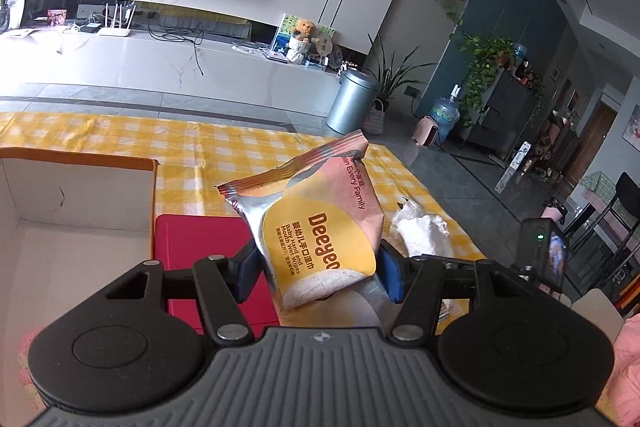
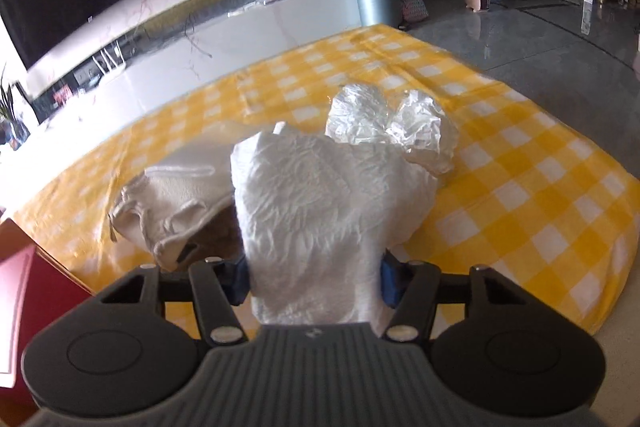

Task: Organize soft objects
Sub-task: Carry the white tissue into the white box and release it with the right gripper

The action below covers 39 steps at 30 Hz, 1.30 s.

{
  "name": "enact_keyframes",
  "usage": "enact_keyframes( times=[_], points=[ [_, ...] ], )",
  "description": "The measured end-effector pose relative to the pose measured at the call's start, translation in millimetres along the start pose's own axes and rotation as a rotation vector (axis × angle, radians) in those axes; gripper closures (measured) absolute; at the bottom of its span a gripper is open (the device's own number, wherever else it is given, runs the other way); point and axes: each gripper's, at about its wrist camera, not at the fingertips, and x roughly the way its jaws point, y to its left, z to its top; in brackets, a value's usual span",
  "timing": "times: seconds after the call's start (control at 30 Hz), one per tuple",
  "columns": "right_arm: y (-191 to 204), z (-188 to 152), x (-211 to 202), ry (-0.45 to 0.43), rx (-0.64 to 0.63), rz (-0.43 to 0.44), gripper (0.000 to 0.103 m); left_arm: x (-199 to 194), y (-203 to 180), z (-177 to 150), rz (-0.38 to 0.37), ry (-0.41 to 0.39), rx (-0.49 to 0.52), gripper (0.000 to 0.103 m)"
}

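In the left wrist view my left gripper point(image 1: 320, 269) is shut on a pink and yellow pack of wet wipes point(image 1: 316, 203), held tilted above the table with the blue pads point(image 1: 248, 267) on its two sides. In the right wrist view my right gripper point(image 2: 316, 279) is shut on a crumpled white paper towel point(image 2: 320, 203), which stands up between the pads and hides what lies behind it. A cream cloth point(image 2: 172, 199) lies to its left on the yellow-checked tablecloth point(image 2: 520, 187). Beyond it sits a crumpled clear plastic bag point(image 2: 392, 127).
An open cardboard box point(image 1: 80, 187) with a white inside stands at the left, a flat red lid point(image 1: 200, 247) beside it. The other gripper's camera unit point(image 1: 544, 255) shows at the right, near a white crumpled wad point(image 1: 420, 231). The table's edge drops to grey floor on the right.
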Motion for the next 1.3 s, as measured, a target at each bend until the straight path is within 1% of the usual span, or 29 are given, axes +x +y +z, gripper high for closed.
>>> enact_keyframes(
  times=[0.13,0.2,0.3,0.37,0.4,0.47,0.6,0.7,0.83,0.93,1.0,1.1,1.17,1.3],
  points=[
    [-13.1,0.7,-18.6,-0.063,0.115,0.152,0.042,-10.3,13.0,-0.1,-0.009,-0.053,-0.004,0.035],
    [-13.1,1.3,-23.9,-0.097,0.157,0.201,0.043,-17.0,23.9,1.8,-0.023,-0.078,-0.053,0.035],
    [-13.3,2.5,-32.7,-0.155,0.186,0.285,0.046,-18.1,38.7,6.7,-0.052,-0.076,-0.117,0.035],
    [-12.8,3.2,-35.1,-0.176,0.204,0.337,0.048,-19.9,48.7,7.4,-0.064,-0.079,-0.140,0.035],
    [-11.1,4.1,-35.8,-0.175,0.206,0.350,0.050,-20.9,50.6,7.2,-0.065,-0.082,-0.144,0.035],
    [-8.9,4.0,-33.6,-0.160,0.208,0.334,0.063,-23.6,54.4,4.0,-0.062,-0.093,-0.146,0.035],
    [-20.6,3.8,-26.7,-0.118,0.268,0.340,0.071,-24.2,59.3,2.5,-0.058,-0.091,-0.162,0.035],
    [-24.1,2.4,-30.3,-0.130,0.298,0.349,0.072,-25.2,62.2,2.8,-0.062,-0.090,-0.172,0.035],
    [-24.1,0.1,-36.1,-0.159,0.286,0.346,0.072,-28.7,63.1,0.6,-0.059,-0.097,-0.171,0.035],
    [-22.6,1.2,-40.6,-0.188,0.266,0.374,0.073,-33.8,62.7,0.8,-0.057,-0.103,-0.173,0.035],
    [-19.4,3.1,-45.3,-0.198,0.246,0.396,0.073,-40.4,64.7,2.4,-0.031,-0.103,-0.173,0.035],
    [-8.1,5.7,-57.3,-0.206,0.241,0.451,0.073,-58.8,66.4,5.5,0.005,-0.166,-0.166,0.035],
    [4.8,6.7,-70.2,-0.218,0.208,0.485,0.072,-74.4,69.5,10.0,0.030,-0.204,-0.173,0.035],
    [46.6,5.7,-102.0,-0.253,0.053,0.530,0.071,-105.2,79.9,16.7,0.054,-0.280,-0.207,0.035]
  ],
)
